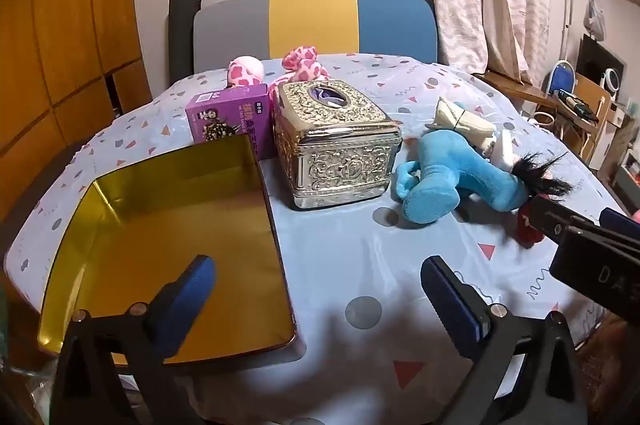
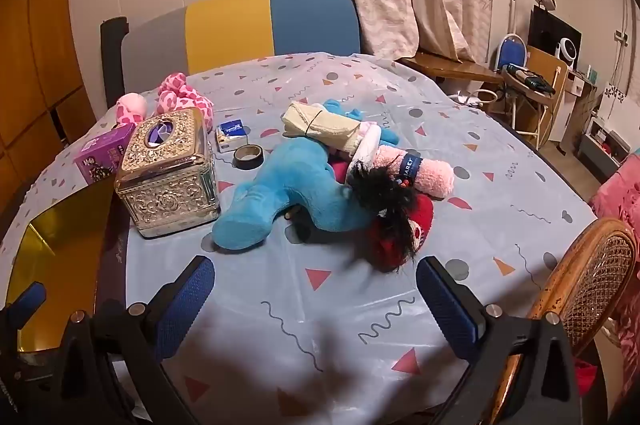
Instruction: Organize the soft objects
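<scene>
Nearest, the left hand-held gripper (image 1: 318, 291) hangs over the desk's (image 1: 360, 257) near edge with its blue pads spread wide and nothing between them, one pad above the open gold tin tray (image 1: 168, 233) at the near left corner. The right hand-held gripper (image 2: 314, 291) is likewise spread wide and holding nothing, over bare patterned cloth near the front edge, a wicker chair (image 2: 592, 277) just beside it at the right.

Mid-desk lies the heap of soft things: a blue plush toy (image 2: 288, 185) sprawled on a red plush with black hair (image 2: 396, 221), a rolled pink towel (image 2: 424, 173) and a banded cream cloth roll (image 2: 320, 125) touching it. An ornate silver tissue box (image 2: 168, 173) stands between the heap and the tray, with a purple carton (image 2: 100, 157) behind it. A roll of tape (image 2: 248, 157) and a small blue-and-white packet (image 2: 232, 135) sit beyond.

At the far left edge rests a pink spotted plush (image 2: 184, 97), before a grey, yellow and blue chair back (image 2: 240, 25).
</scene>
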Tool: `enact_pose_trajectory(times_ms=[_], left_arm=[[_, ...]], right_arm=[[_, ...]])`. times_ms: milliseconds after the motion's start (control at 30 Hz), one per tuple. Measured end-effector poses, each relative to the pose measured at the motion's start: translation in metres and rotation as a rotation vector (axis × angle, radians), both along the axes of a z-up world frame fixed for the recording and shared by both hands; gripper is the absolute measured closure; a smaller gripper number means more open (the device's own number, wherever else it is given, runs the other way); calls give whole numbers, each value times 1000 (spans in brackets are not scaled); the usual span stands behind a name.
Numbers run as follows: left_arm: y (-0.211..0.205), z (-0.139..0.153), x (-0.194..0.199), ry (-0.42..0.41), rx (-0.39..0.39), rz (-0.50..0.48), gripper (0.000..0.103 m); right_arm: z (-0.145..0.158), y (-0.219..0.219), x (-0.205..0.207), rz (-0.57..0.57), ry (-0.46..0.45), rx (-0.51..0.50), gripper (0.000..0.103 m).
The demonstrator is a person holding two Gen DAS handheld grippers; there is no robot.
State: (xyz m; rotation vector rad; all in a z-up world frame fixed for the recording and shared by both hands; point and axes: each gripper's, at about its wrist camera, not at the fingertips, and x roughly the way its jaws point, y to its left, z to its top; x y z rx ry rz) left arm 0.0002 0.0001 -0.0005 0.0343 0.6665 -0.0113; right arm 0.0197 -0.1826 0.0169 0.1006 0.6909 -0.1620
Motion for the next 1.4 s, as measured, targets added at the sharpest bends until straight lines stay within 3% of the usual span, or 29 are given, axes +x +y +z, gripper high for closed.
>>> enact_pose_trajectory(times_ms=[100,167,200,400,1400], left_arm=[[0,-3,1,34,-11,3,0],[15,1,2,46,-62,7,0],[6,1,-1,25,-27,13,0],[4,-2,0,35,-9,12,0],[11,-3,-2,45,-34,21,0]], right_arm=[[0,1,0,0,2,-13,0],[0,3,0,1,3,-15,0],[0,4,0,0,4,-14,0],[-3,-3,-1,-2,1,6,0],[-3,8,4,24,-7,-6,0]])
